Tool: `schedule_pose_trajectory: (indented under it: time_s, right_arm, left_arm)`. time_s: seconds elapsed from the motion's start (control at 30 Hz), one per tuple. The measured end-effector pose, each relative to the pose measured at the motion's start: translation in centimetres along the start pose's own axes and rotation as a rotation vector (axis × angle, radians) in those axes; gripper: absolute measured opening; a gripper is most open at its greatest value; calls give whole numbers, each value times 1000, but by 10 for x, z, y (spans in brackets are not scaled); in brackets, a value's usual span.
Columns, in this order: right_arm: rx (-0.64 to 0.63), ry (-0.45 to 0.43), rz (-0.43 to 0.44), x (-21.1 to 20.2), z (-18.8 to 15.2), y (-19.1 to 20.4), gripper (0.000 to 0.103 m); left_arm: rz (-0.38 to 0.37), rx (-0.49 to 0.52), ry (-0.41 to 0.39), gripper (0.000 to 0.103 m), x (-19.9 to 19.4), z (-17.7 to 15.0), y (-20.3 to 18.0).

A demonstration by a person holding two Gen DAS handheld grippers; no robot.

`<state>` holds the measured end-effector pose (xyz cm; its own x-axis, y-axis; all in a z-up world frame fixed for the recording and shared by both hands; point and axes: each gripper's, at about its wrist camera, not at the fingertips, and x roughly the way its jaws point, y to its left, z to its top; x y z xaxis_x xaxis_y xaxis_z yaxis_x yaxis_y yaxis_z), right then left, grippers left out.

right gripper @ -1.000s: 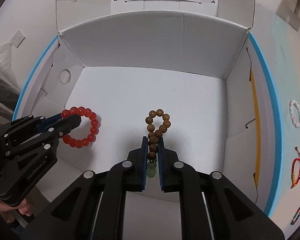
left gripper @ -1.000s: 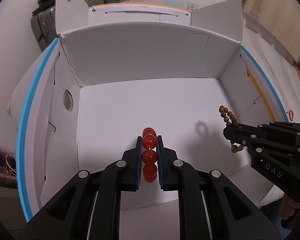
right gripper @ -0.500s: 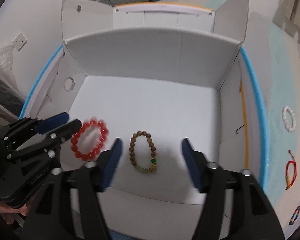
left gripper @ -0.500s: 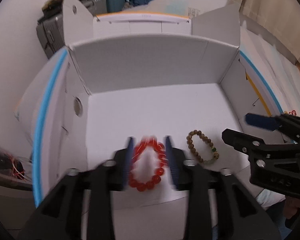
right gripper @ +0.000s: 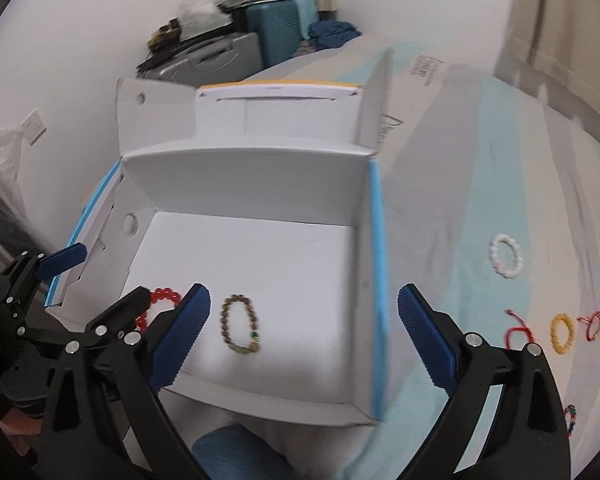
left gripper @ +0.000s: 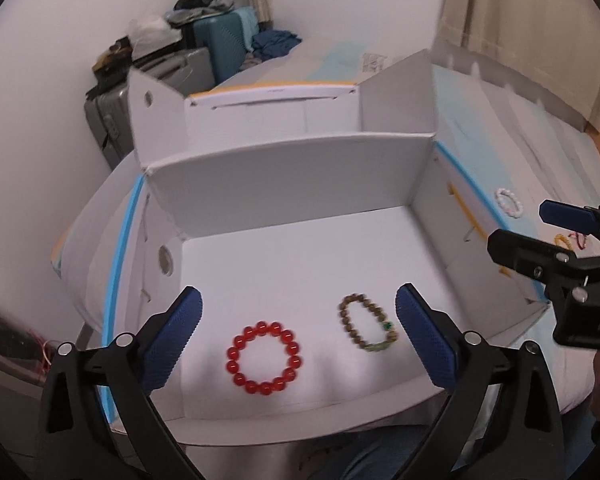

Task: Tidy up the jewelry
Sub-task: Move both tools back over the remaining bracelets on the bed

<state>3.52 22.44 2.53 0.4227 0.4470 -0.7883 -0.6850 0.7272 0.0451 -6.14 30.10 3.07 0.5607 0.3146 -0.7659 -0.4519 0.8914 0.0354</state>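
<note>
A: Can anything come down into the white box [left gripper: 300, 168]?

B: From above, yes; its floor is bare behind the red bracelet [left gripper: 264, 358] and brown bracelet [left gripper: 367, 328]. The upright walls block the sides.

A: And to the right?

B: Open bed [right gripper: 480, 184], with the white bracelet [right gripper: 505, 255] and small pieces scattered on it.

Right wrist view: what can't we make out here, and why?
- Red bead bracelet: mostly hidden behind the left hand-held gripper; whole only in the left wrist view.
- Brown bead bracelet: motion blur smears the beads; clasp detail unreadable.
- Beaded bracelet at the lower right: cut off by the fisheye rim, too small to identify.
- Red cord bracelets: small, blurred; knots unclear.
</note>
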Motion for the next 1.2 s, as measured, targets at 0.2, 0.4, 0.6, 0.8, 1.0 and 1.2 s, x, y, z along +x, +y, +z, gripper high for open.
schedule_pose_trajectory:
  time_s: [0.2, 0.4, 0.6, 0.8, 1.0, 1.2]
  right_arm:
    - [59, -40, -47, -29, -9, -43, 95]
    - [97, -64, -91, -56, -19, -81, 95]
    - [152, -97, -130, -82, -33, -122, 95]
    - [202, -112, -167, -103, -51, -159, 95]
    - [252, -104, -209, -117, -73, -199, 95]
    - [310, -82, -255, -122, -102, -245, 95]
  left_arm:
    - [-27, 35, -19, 97, -10, 6, -36]
    - [-75, 98, -46, 97, -20, 12, -82]
    - [-118, 145, -57, 97, -26, 16, -123]
    - [-176, 180, -71, 97, -29, 17, -161]
    - [-261, 234, -86, 97, -28, 14, -209]
    - [-317, 295, -60, 97, -12, 8, -260]
